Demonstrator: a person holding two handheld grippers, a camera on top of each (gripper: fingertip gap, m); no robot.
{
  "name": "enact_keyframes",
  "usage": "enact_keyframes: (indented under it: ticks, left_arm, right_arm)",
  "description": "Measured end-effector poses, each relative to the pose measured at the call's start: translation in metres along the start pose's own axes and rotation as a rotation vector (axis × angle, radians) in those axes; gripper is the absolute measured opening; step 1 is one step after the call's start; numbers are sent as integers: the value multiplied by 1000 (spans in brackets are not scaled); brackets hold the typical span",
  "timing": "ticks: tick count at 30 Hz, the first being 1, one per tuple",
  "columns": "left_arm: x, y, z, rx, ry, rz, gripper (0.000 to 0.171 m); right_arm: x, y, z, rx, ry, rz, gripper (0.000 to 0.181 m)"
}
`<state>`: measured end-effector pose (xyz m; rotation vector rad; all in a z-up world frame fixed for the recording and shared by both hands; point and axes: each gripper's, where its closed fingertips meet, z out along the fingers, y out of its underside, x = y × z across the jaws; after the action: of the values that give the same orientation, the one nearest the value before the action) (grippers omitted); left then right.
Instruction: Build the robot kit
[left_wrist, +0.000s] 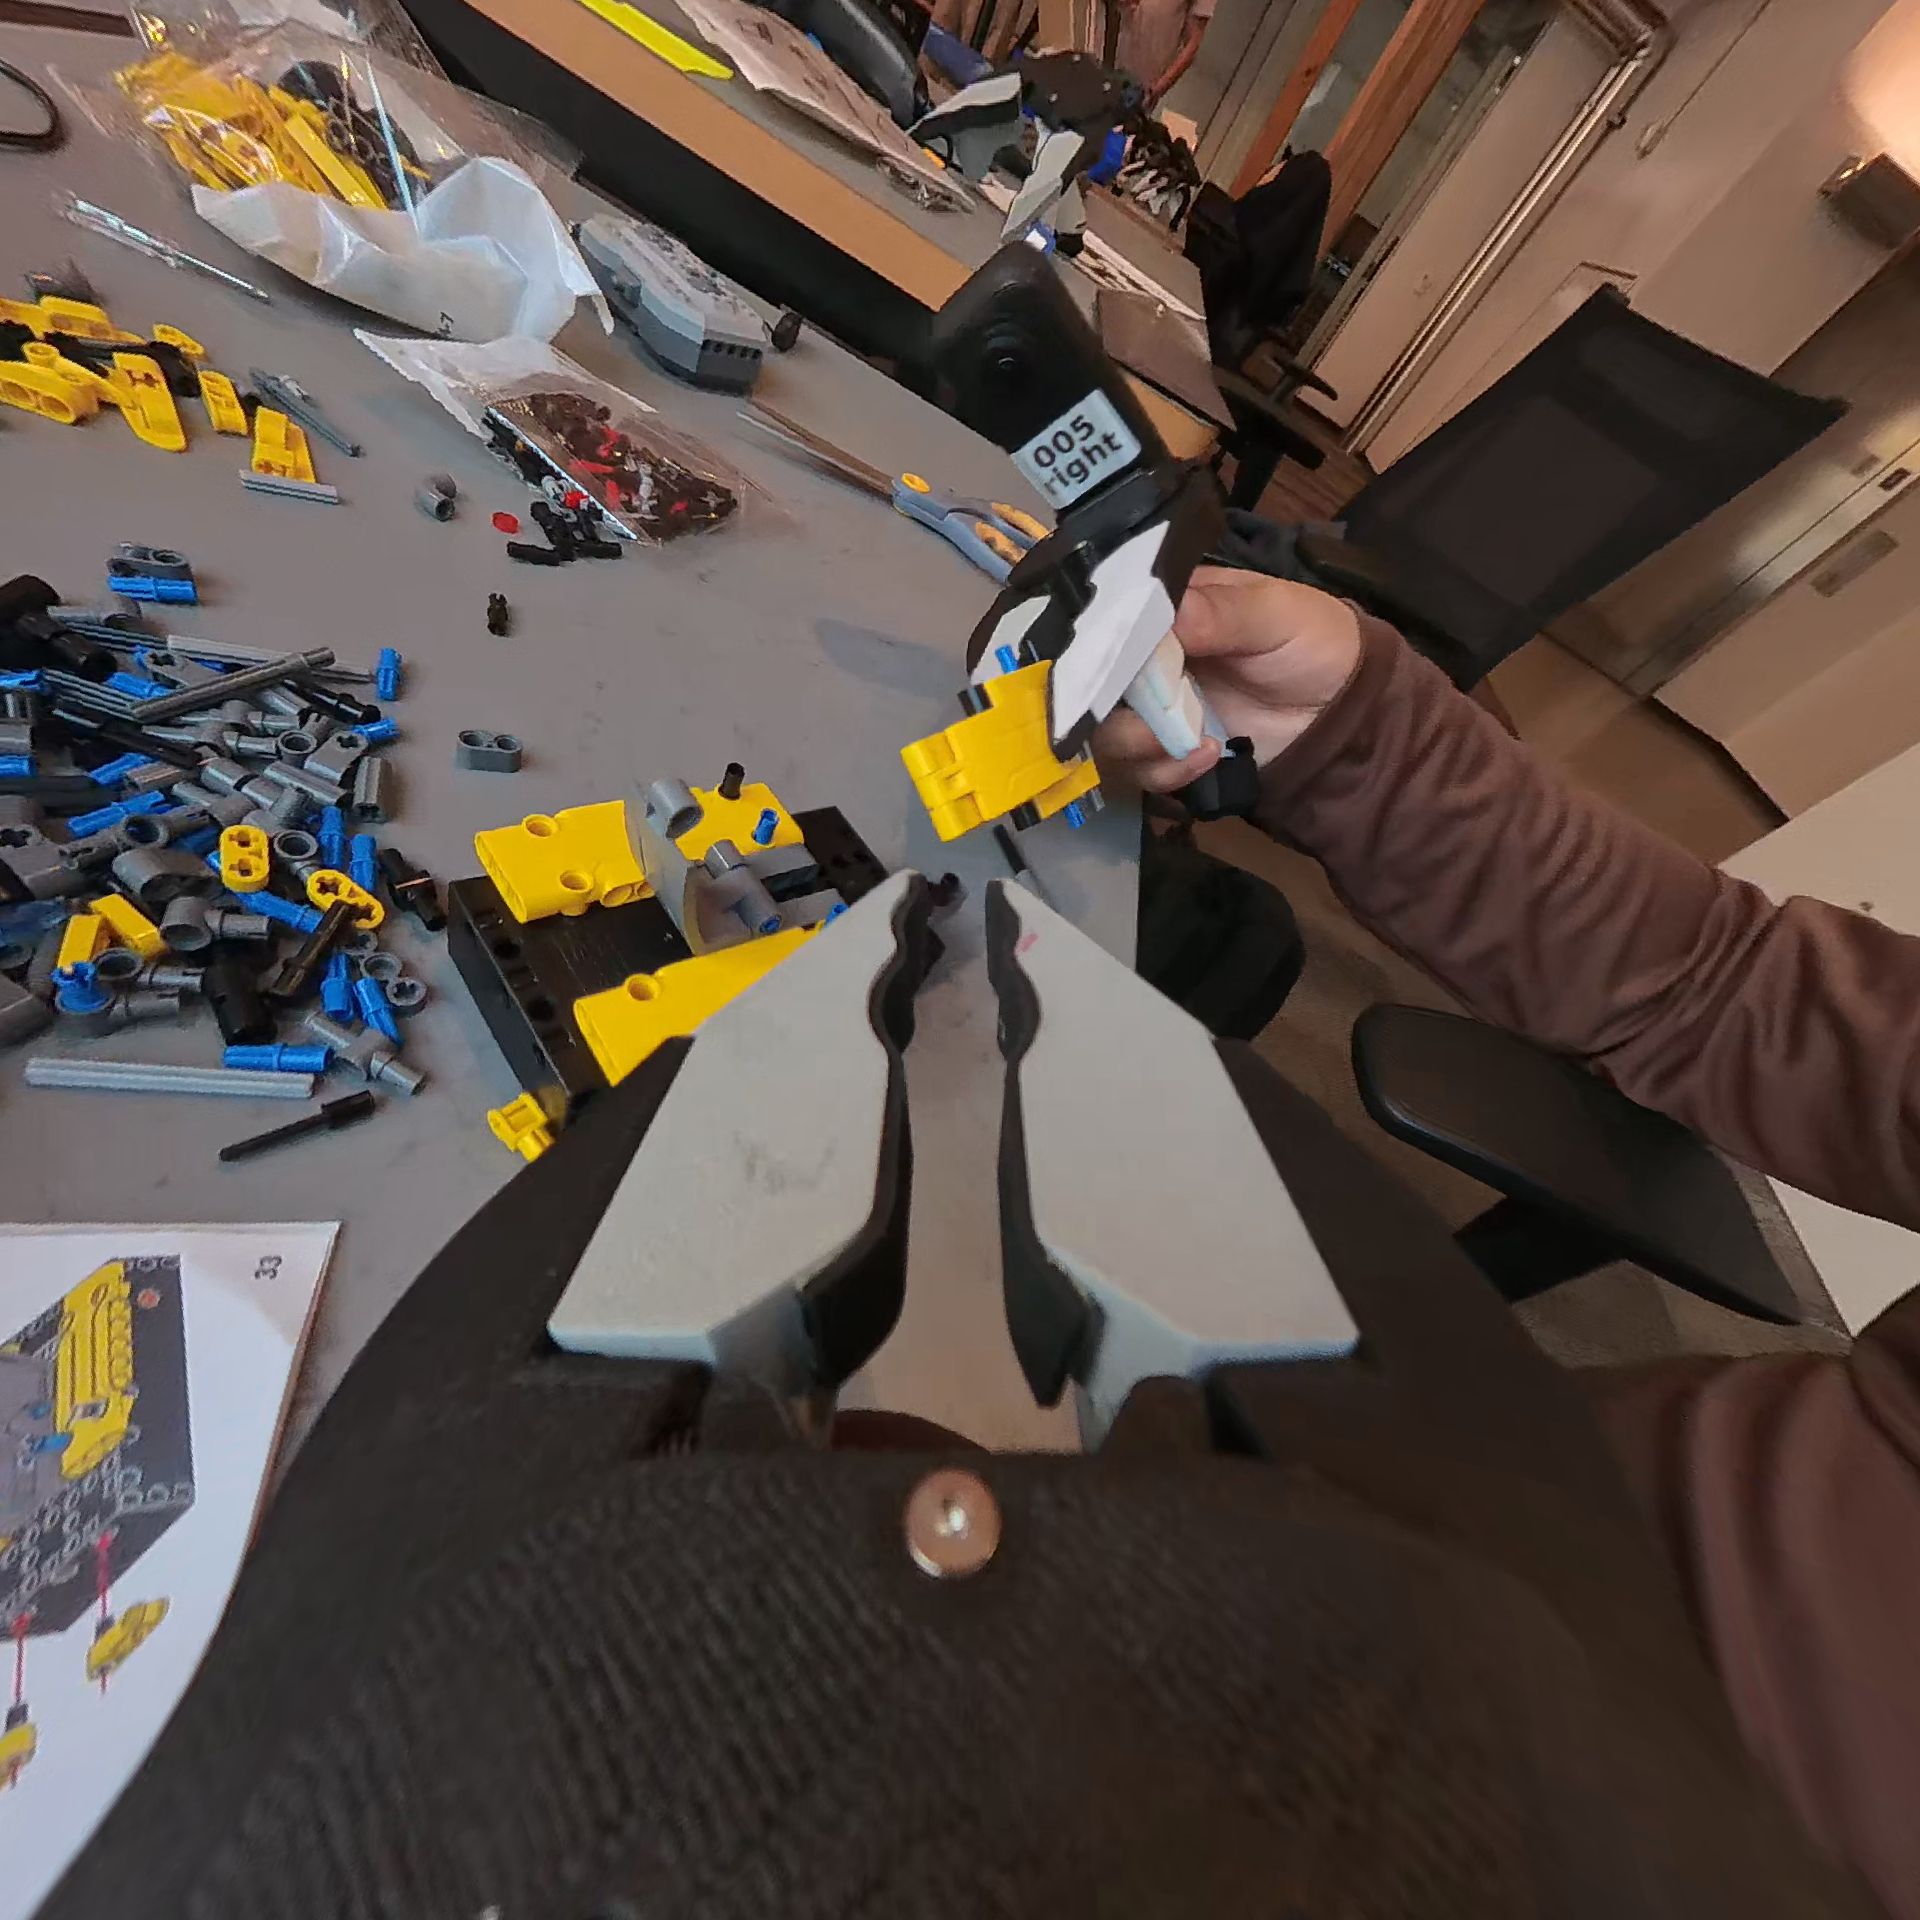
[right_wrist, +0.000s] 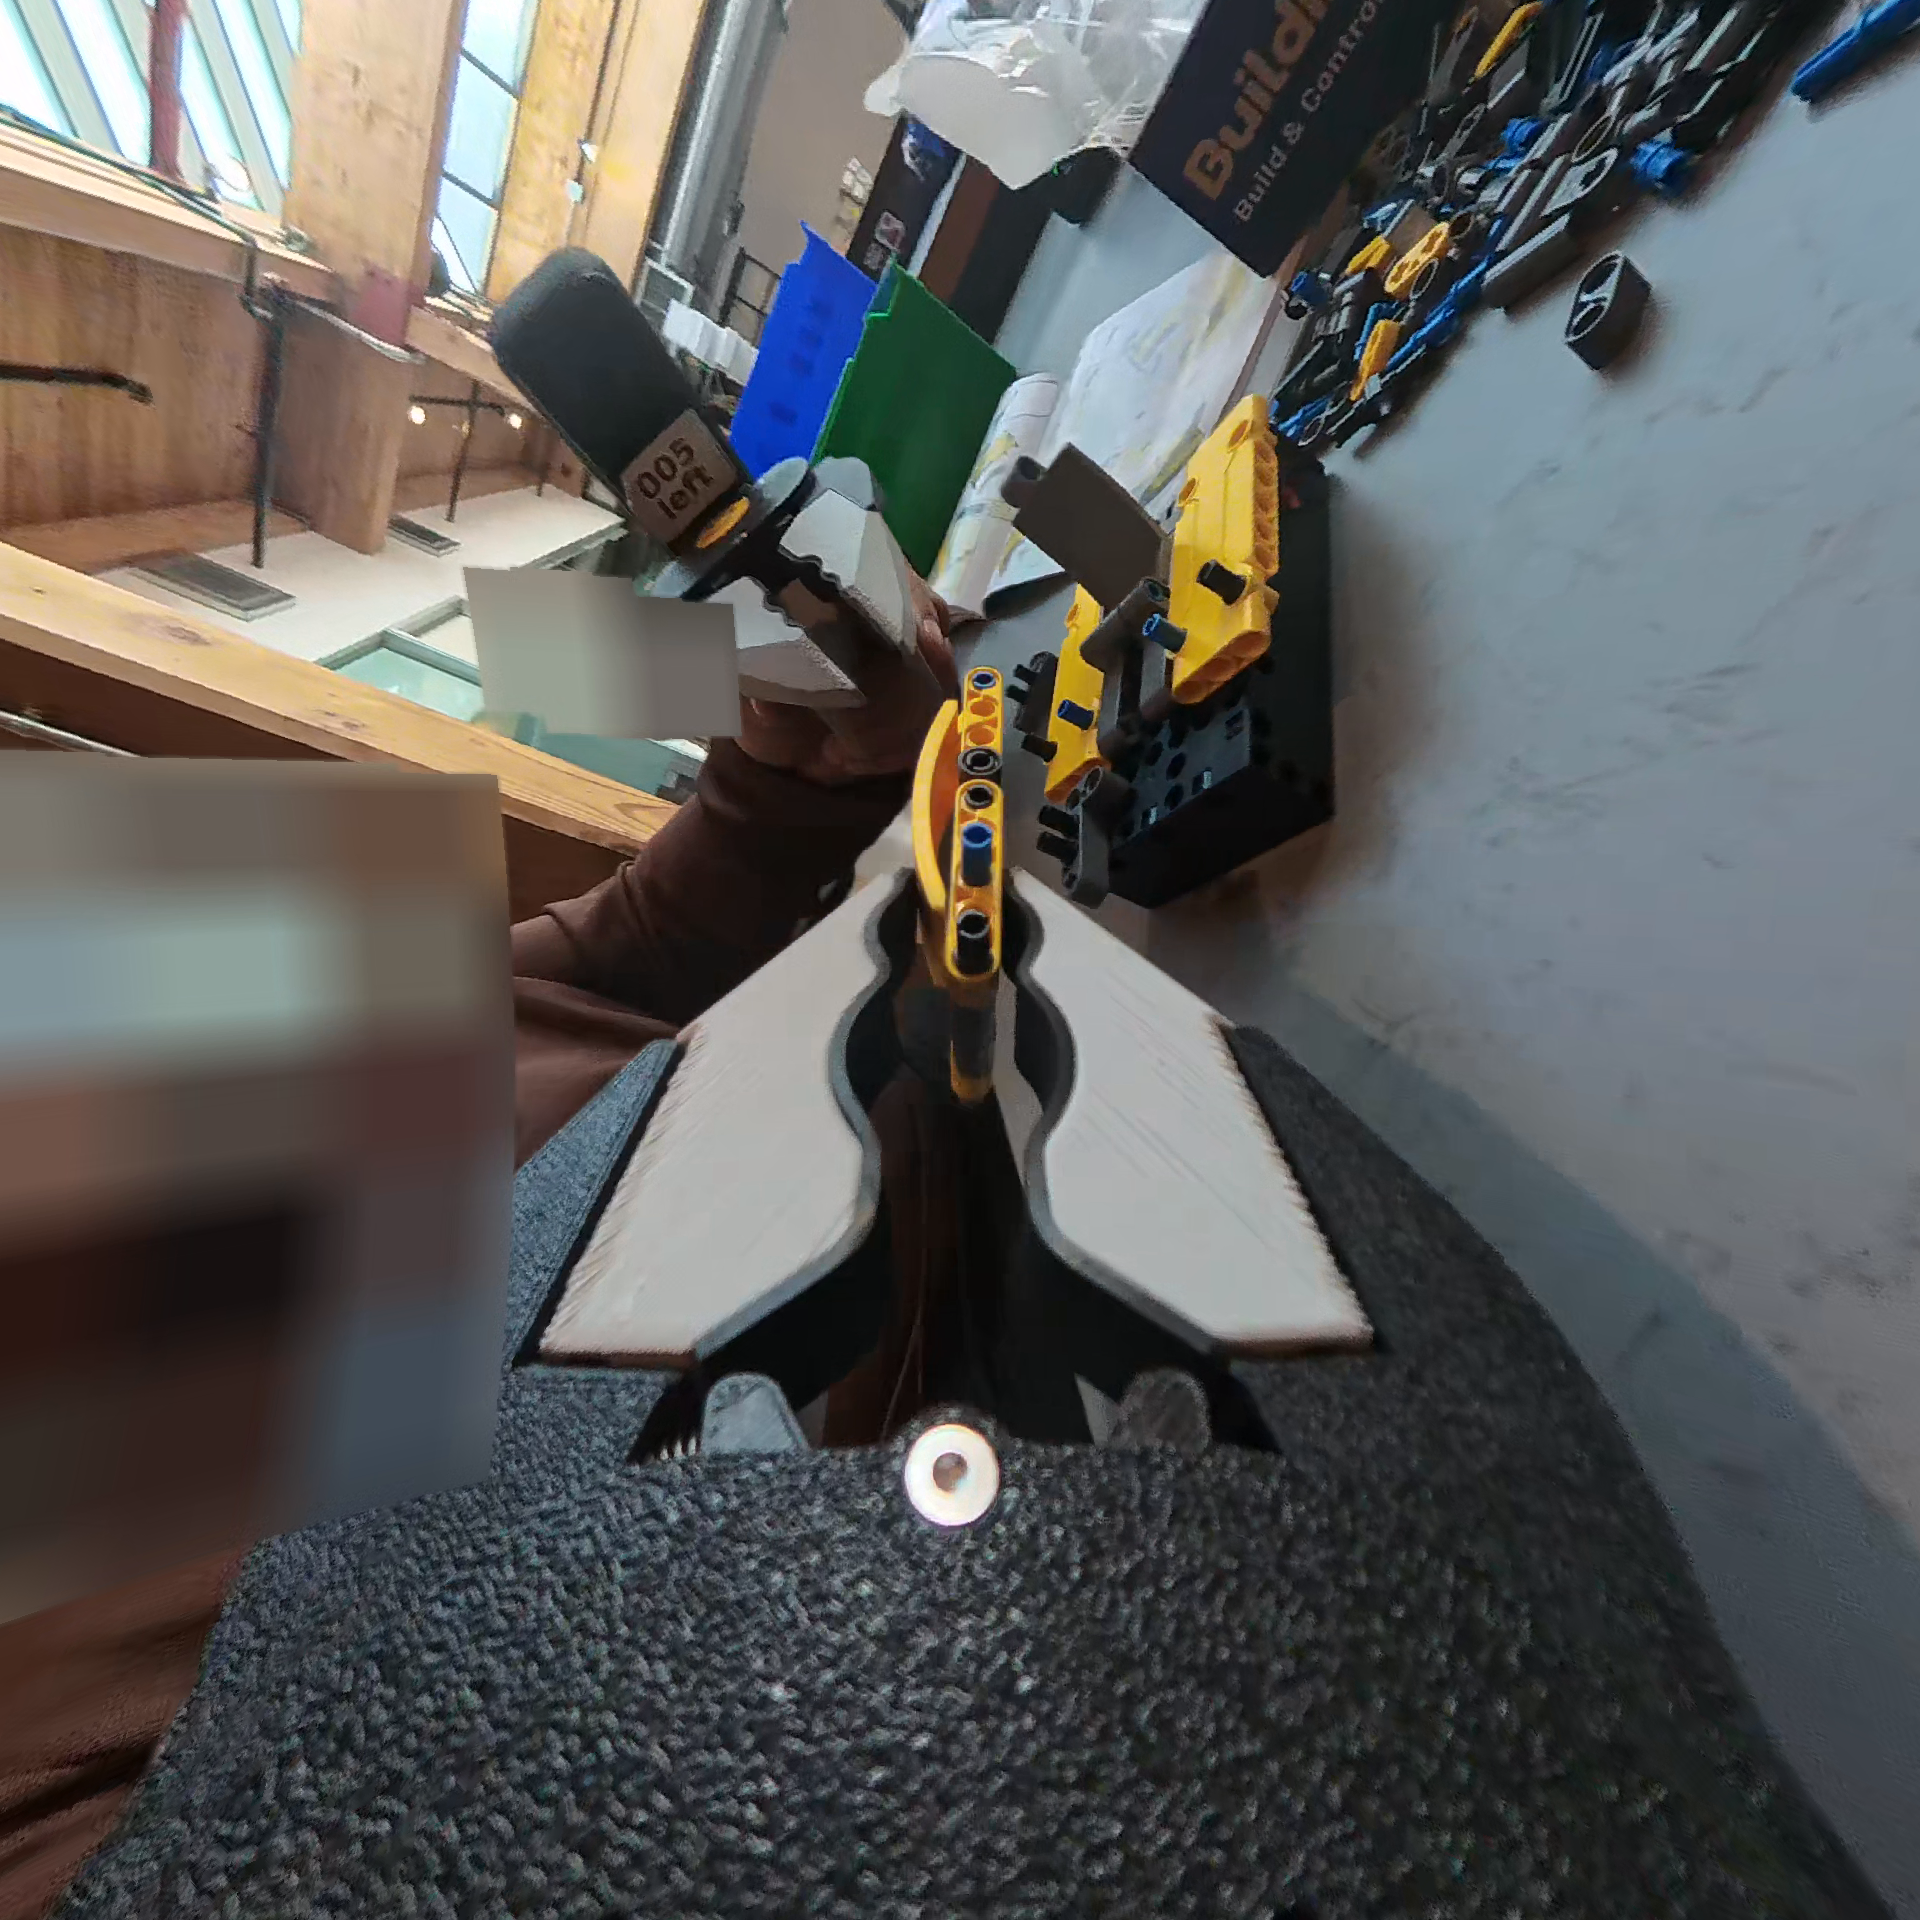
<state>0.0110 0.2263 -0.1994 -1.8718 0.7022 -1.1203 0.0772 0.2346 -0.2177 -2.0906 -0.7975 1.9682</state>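
Right gripper (right_wrist: 951, 914): clamped on a yellow brick panel (right_wrist: 961, 831), held in the air off the table edge; 2 fingers pinch its near end.
Left gripper (left_wrist: 951, 904): fingers slightly apart, nothing between them, tips just above the black-and-yellow model (left_wrist: 644, 935).
Panel handling: likely light, stiff, smooth plastic; blue pins (right_wrist: 975, 837) stick out, so flat sides look the safest grip.
Beyond the left gripper: loose parts pile (left_wrist: 197, 831) on the grey table (left_wrist: 644, 665).
Beside it: instruction sheet (left_wrist: 135, 1455).

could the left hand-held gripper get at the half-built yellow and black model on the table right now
Probably yes. The left hand-held gripper is empty with its jaws apart, and the model sits just ahead of its tips with nothing between them.
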Motion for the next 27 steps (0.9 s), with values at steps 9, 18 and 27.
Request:
enact_keyframes:
  ticks: [9, 18, 27]
  left_arm:
    - [-7, -5, 22, -135, -111, 234, 8]
    - [-3, 11, 25, -355, -187, 665, 17]
    - [-2, 25, 30, -406, -217, 739, 17]
  right_arm:
    - [1, 6, 7, -29, 143, -134, 14]
    - [2, 10, 6, -10, 144, -72, 14]
    - [-2, 4, 3, 32, 61, 36, 14]
